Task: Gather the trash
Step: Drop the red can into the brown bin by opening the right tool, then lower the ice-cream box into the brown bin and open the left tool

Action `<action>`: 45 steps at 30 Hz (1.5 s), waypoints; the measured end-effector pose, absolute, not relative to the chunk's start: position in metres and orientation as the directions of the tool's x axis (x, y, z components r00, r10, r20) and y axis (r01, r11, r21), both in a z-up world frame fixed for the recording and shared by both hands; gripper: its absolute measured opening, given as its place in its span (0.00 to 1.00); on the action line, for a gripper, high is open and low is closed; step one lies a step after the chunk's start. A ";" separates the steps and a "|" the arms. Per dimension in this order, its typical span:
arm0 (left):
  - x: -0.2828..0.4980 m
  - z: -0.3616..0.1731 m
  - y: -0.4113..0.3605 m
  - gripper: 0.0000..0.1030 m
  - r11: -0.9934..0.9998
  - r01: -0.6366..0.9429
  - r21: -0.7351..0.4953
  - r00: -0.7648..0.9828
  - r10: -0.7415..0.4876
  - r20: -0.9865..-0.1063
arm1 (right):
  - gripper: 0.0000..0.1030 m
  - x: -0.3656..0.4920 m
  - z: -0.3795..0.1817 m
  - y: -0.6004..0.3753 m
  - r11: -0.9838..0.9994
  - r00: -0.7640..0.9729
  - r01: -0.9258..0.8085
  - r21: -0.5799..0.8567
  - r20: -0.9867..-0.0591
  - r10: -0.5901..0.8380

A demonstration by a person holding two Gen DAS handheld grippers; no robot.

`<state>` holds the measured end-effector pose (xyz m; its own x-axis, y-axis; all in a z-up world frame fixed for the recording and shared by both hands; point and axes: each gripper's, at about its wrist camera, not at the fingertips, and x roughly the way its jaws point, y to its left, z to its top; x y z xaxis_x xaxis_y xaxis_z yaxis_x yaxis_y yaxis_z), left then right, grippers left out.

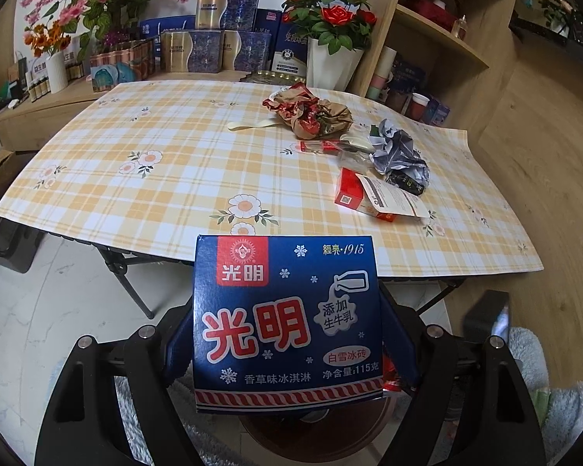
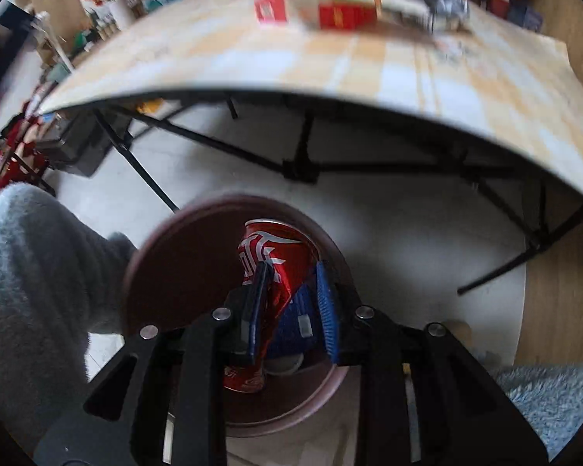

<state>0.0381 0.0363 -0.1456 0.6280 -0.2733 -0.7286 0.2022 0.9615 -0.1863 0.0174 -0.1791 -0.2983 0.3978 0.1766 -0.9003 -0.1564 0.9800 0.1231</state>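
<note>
My left gripper [image 1: 287,334] is shut on a blue ice-cream carton [image 1: 285,322], held just off the table's front edge above a dark red bin [image 1: 318,431]. On the checked tablecloth [image 1: 167,178] lie a crumpled brown and red wrapper [image 1: 311,112], crumpled grey foil [image 1: 398,151], a red box with a white pouch [image 1: 369,194] and a small red wrapper [image 1: 315,146]. My right gripper [image 2: 295,303] is over the round dark red bin [image 2: 182,272], its fingers standing apart around a red soda can [image 2: 276,260]. Blue trash [image 2: 293,326] lies in the bin.
Gift boxes [image 1: 213,39], flower vases [image 1: 328,62] and a wooden shelf [image 1: 439,39] stand behind the table. The folding table's black legs [image 2: 303,163] show underneath. A grey fluffy sleeve [image 2: 31,272] is at the left. The floor is pale tile.
</note>
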 end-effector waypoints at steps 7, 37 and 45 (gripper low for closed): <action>0.036 -0.151 0.035 0.76 0.963 0.201 -0.179 0.613 -0.267 -0.743 | 0.27 0.026 -0.326 -0.179 0.981 0.262 -0.123 0.150 -0.948 0.178; 0.034 -0.206 -0.013 0.76 0.893 0.445 -0.063 0.545 -0.326 -0.772 | 0.94 -0.017 -0.182 -0.256 0.999 0.818 0.031 -0.040 -0.573 -0.048; 0.045 -0.243 -0.027 0.76 0.871 0.480 -0.101 0.421 -0.329 -0.845 | 0.94 -0.007 -0.203 -0.263 0.991 0.778 0.121 -0.055 -0.614 -0.129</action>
<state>0.0449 -0.0268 -0.2435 0.4208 -0.3294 -0.8453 0.4802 0.8714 -0.1006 -0.0067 -0.2630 -0.2033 0.7783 -0.1292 -0.6144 0.1210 0.9911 -0.0551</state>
